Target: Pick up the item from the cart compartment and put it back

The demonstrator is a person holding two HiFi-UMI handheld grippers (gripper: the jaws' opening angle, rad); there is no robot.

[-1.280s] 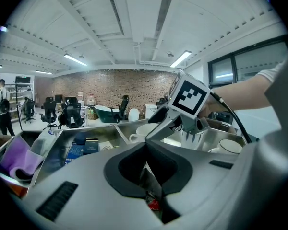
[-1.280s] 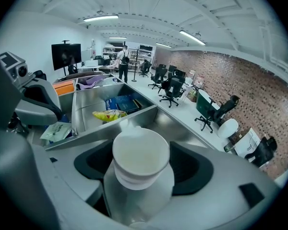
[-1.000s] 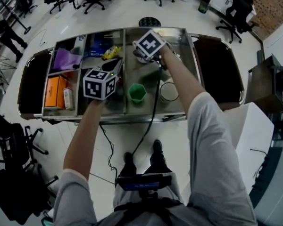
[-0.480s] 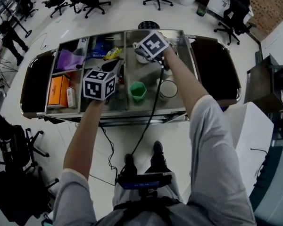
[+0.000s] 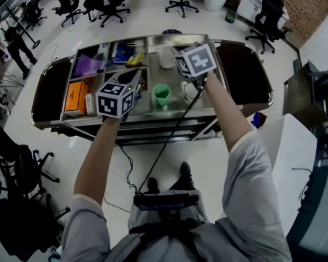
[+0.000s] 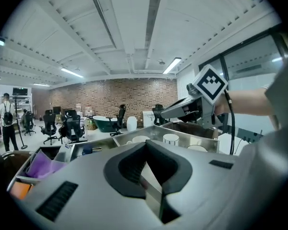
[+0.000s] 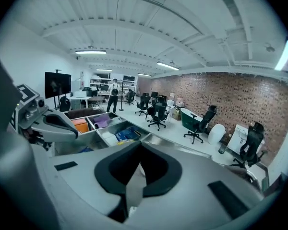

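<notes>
Now the right gripper (image 7: 136, 176) has just been closing, and its jaws meet with nothing between them. The left gripper (image 6: 151, 186) is likewise clenched on nothing. Both have lifted up and back from the cart (image 5: 169, 120). Beyond them, 1 green cup (image 5: 162, 94) stands in the right compartment, with the white bowl (image 5: 165, 57), likely the item, at its far end. The item seems put back and the task near done.

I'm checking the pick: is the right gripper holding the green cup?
No, the green cup sits in the cart, apart from the right gripper, whose fingers are shut on nothing.
</notes>
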